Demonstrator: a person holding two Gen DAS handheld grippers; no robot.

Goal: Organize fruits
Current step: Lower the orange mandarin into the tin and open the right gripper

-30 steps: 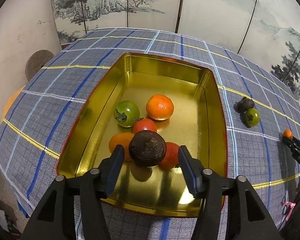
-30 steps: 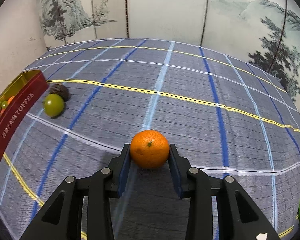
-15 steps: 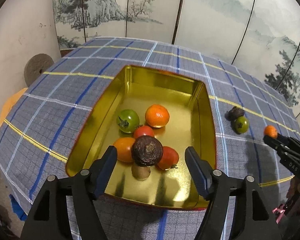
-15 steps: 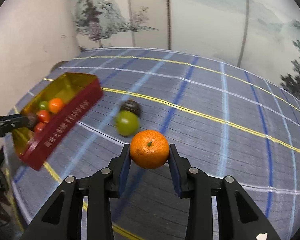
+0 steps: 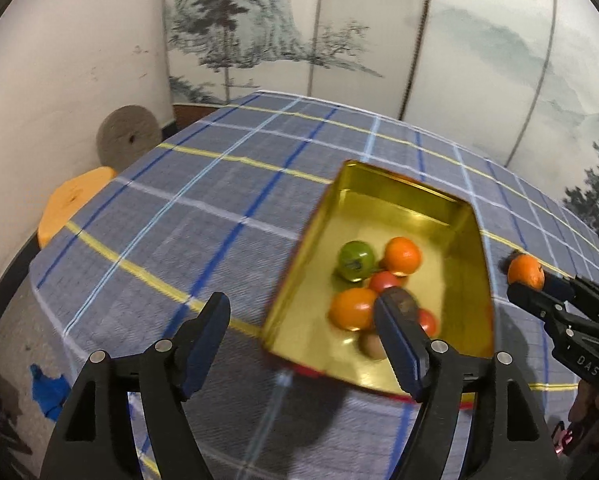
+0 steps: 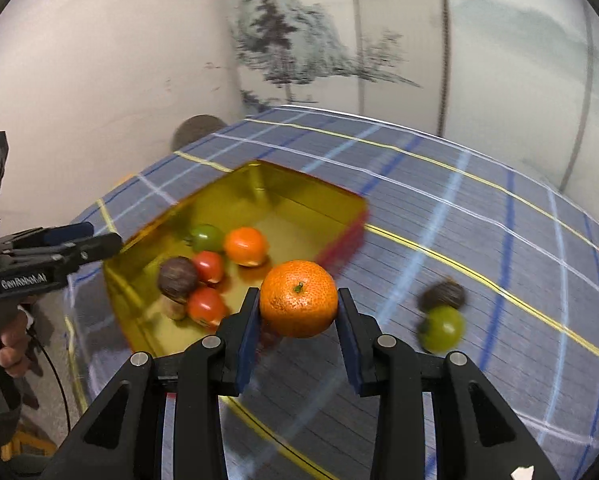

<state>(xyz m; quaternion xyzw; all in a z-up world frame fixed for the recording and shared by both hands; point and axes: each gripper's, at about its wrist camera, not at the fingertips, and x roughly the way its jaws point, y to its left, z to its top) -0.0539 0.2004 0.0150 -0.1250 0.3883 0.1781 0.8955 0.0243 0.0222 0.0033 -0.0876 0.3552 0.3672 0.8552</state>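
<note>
A gold tin tray [image 5: 469, 264] [image 6: 147, 292] with red outer walls sits on the plaid cloth and holds several fruits: a green tomato [image 5: 355, 259], a mandarin [image 5: 402, 255], red tomatoes, an orange fruit and a dark brown fruit [image 6: 177, 277]. My right gripper [image 6: 298, 304] is shut on a mandarin [image 6: 298, 298] and holds it in the air just right of the tray's near corner; it also shows in the left wrist view [image 5: 525, 272]. My left gripper [image 5: 301, 332] is open and empty, raised left of the tray. A green tomato [image 6: 442, 329] and a dark fruit [image 6: 441, 294] lie on the cloth.
The table's left edge drops off near an orange stool [image 5: 73, 204] and a grey round disc [image 5: 128, 141]. Painted screen panels stand behind the table. Blue tape [image 5: 49, 386] marks the floor.
My right gripper has carried the mandarin left to the tray's edge. My left gripper has pulled back and swung left off the tray, leaving the dark fruit in it.
</note>
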